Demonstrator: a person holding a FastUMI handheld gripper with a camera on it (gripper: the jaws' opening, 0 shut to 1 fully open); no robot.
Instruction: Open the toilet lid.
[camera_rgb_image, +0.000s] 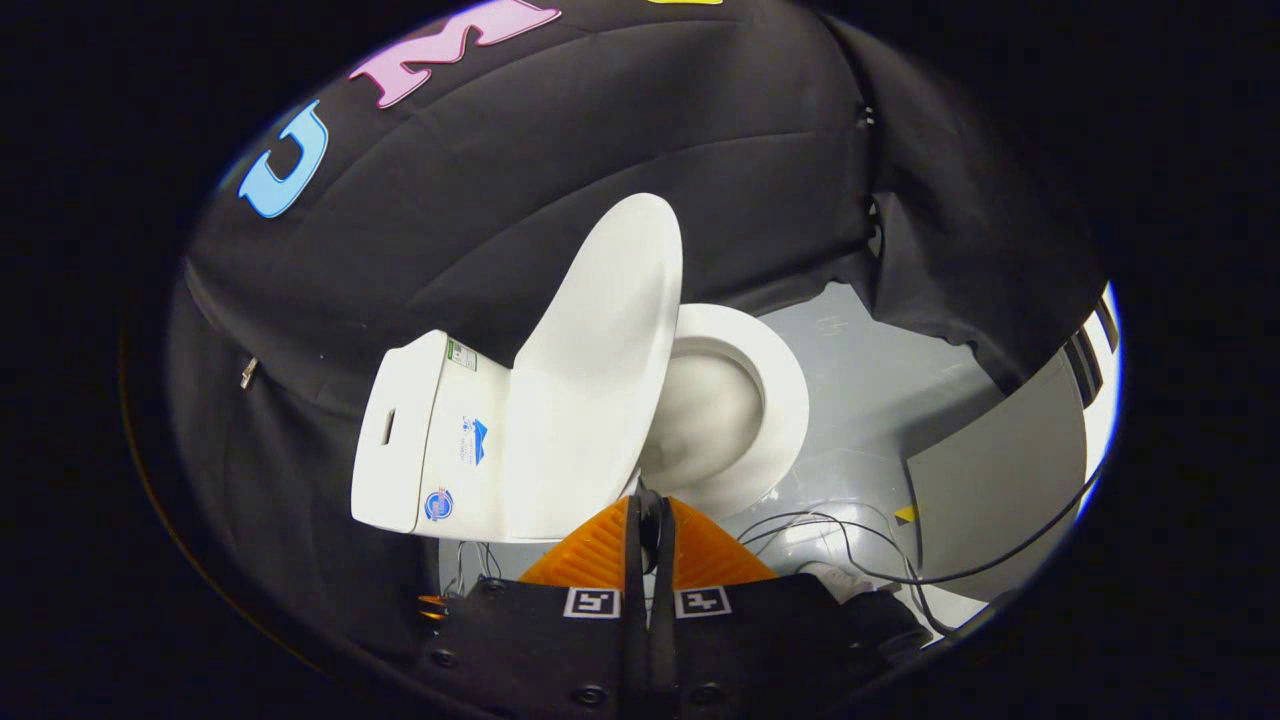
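Note:
The white toilet stands against the black cloth wall, with its tank towards the wall. Its lid is lifted well off the seat and tilts back towards the tank. The seat ring and the bowl inside it are uncovered. My gripper reaches the lid's free edge from the front. Its orange fingers are drawn close together with the lid's rim pinched at their tips. The exact contact is hidden by the fingers.
The grey floor spreads beyond the bowl. Black cables trail across it beside the fingers. A grey panel stands on the far side of the cables. Black cloth hangs all around the toilet.

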